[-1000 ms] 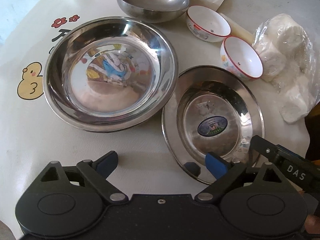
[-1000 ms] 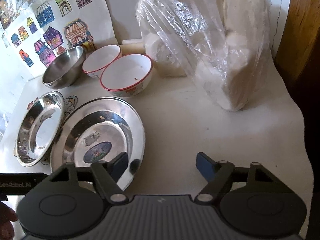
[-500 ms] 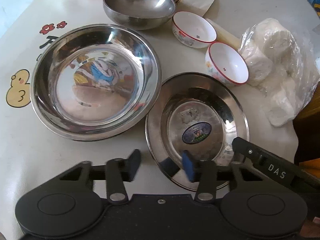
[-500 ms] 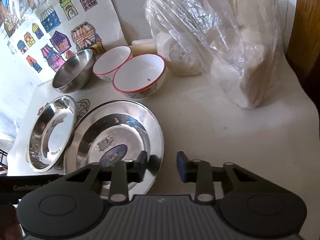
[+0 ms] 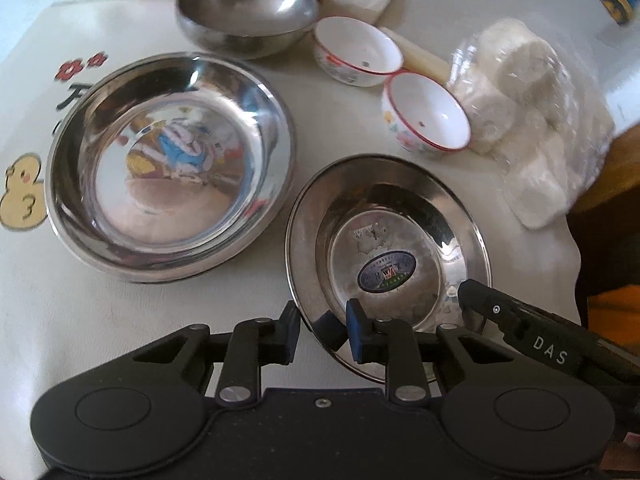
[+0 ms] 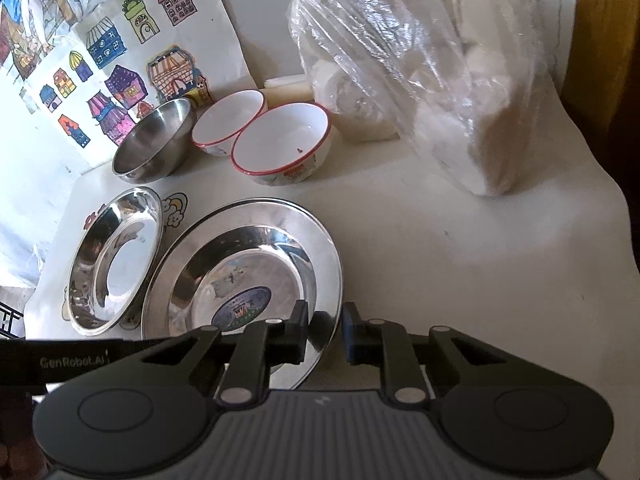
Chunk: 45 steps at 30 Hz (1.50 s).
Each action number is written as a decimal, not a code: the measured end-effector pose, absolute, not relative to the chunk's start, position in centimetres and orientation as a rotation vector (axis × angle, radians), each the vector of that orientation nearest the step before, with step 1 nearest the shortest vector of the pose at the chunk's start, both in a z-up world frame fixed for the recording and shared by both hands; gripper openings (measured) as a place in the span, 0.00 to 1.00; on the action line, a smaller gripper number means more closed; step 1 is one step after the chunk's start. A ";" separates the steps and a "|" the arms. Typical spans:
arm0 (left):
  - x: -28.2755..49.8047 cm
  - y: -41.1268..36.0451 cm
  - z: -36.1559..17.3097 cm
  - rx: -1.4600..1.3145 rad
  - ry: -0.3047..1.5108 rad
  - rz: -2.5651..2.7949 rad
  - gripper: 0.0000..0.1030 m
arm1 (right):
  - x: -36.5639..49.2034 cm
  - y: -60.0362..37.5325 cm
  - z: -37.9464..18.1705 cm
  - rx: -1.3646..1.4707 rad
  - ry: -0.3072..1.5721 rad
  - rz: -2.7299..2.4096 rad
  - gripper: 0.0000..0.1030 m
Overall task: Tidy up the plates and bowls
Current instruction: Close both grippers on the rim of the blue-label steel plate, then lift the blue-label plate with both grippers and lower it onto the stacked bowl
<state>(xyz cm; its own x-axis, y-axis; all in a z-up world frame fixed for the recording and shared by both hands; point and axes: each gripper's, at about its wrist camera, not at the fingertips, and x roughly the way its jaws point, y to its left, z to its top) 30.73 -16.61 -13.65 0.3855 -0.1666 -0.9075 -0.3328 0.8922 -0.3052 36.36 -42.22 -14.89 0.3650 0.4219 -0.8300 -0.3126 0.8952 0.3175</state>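
The steel plate (image 5: 400,216) with the oval sticker (image 5: 387,271) at its centre is set flat on the desk (image 5: 120,320), open side up; being round, it has no long axis to speak of. Its near rim is straddled by both claws from opposite sides.

In the left wrist view, the left claw (image 5: 322,334) has just been closing, with the plate's near-left rim between its blue pads; the rim appears to be gripped, though actual pad contact cannot be made out with certainty. In the right wrist view, the right claw (image 6: 325,330) has likewise been closing over the plate's (image 6: 244,272) near-right rim, which is seen between the narrowed pads.

The large steel basin (image 5: 172,168) is placed just left of the plate, rims nearly touching. Behind them, a smaller steel bowl (image 5: 248,12) and two white red-rimmed bowls (image 5: 358,56) (image 5: 426,114) are lined up upright. A clear plastic bag of white lumps (image 5: 532,120) lies just beside the nearer white bowl.
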 end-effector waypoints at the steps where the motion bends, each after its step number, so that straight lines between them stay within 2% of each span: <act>1: 30.7 -16.7 -13.6 -0.473 1.185 0.098 0.26 | 36.1 -42.5 -14.8 0.118 1.099 0.469 0.19; 22: 30.5 -15.0 -9.9 -0.315 1.113 -0.103 0.26 | 31.6 -42.3 -10.9 0.205 1.002 0.355 0.20; 35: 29.2 -8.4 -7.5 -0.337 1.049 -0.019 0.26 | 31.7 -35.7 -8.6 0.193 0.945 0.445 0.20; 45: 28.7 -4.0 -7.4 -0.353 1.049 0.076 0.26 | 32.6 -30.8 -9.0 0.163 0.959 0.528 0.20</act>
<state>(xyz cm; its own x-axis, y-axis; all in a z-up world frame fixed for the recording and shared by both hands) 28.74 -4.01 -7.45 0.5016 -0.1052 -0.8587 -0.2281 0.9414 -0.2486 32.57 -30.79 -9.02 0.4590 0.4973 -0.7362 -0.3561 0.8622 0.3603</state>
